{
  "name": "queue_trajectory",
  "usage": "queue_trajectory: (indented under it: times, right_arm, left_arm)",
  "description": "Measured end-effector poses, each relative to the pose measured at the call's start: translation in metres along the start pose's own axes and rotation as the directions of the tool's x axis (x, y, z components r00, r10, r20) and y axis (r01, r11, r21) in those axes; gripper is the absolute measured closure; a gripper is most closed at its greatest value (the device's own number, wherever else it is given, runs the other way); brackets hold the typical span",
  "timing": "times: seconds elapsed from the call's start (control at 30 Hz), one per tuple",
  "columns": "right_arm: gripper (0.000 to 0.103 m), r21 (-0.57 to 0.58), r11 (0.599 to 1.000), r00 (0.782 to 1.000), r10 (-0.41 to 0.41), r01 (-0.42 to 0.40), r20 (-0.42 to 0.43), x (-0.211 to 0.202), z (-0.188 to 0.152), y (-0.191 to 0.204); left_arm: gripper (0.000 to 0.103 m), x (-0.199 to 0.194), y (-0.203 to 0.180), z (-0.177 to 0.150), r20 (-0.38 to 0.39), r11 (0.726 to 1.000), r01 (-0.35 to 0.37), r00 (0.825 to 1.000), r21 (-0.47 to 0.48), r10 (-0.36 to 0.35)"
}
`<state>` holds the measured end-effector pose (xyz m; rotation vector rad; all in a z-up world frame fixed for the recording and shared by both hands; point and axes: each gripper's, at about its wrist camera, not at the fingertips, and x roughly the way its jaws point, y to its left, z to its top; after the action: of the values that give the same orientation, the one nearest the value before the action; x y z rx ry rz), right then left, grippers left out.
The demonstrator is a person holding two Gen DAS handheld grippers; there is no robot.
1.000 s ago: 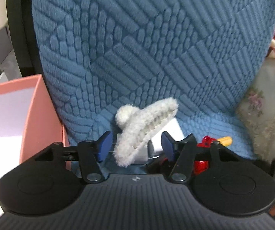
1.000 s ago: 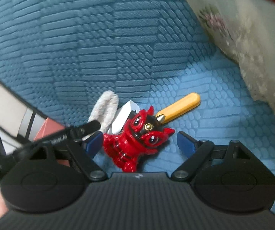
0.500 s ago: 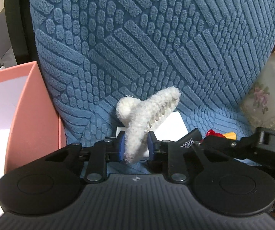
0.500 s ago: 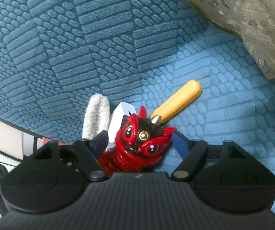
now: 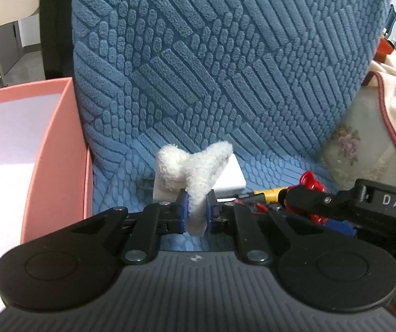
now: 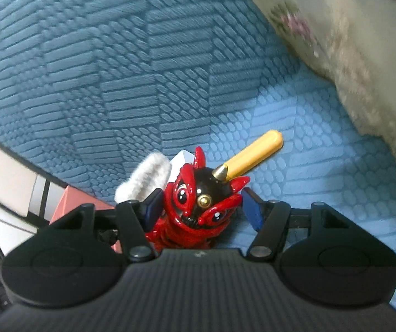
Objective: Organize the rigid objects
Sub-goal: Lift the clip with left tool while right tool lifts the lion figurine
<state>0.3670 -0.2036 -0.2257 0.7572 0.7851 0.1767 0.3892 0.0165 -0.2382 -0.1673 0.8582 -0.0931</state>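
A fuzzy white hair clip [image 5: 198,163] stands upright between the blue pads of my left gripper [image 5: 196,211], which is shut on its lower end. Behind it a small white box [image 5: 229,178] lies on the blue cushion seat [image 5: 267,166]. A red and black horned monster figure [image 6: 200,202] sits between the pads of my right gripper [image 6: 200,207], whose jaws are closing, both pads against its sides. A yellow stick [image 6: 253,152] lies just beyond the figure. The clip [image 6: 142,179] and box [image 6: 182,157] show at its left. The right gripper [image 5: 322,210] reaches in beside the left one.
An open pink box [image 5: 57,149] with a pale floor stands left of the seat, its corner [image 6: 79,199] seen beside my right gripper. The blue chair back [image 5: 225,55] rises behind. A floral cushion [image 6: 349,63] with red piping borders the seat at right.
My left jaws have shut on the fuzzy clip, which now stands squeezed into a V. The right jaws have narrowed around the red figure, and that gripper has come into the left wrist view.
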Motion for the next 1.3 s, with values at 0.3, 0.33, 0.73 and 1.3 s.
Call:
queue_trajectory:
  times: [0.3, 0.33, 0.73, 1.3]
  right_arm:
    - [0.07, -0.214, 0.976, 0.998, -0.024, 0.035, 0.051, -0.038, -0.018, 0.016]
    - [0.071, -0.228, 0.973, 0.998, -0.026, 0.039, 0.056, -0.04, -0.021, 0.017]
    - [0.04, -0.245, 0.968, 0.999, -0.047, 0.049, 0.014, -0.029, -0.034, 0.019]
    - [0.039, -0.389, 0.908, 0.988, -0.153, 0.155, 0.037, -0.014, -0.042, 0.042]
  left_arm:
    - [0.088, -0.032, -0.008, -0.034, 0.007, 0.999, 0.022, 1.0, -0.027, -0.021]
    - [0.088, -0.033, -0.01, -0.038, 0.004, 1.0, 0.016, 1.0, -0.021, -0.016]
    - [0.088, -0.046, -0.007, -0.071, -0.031, 1.0, 0.007, 0.999, -0.024, -0.008]
    - [0.088, -0.047, -0.016, -0.09, -0.091, 1.0, 0.013, 0.996, -0.007, -0.013]
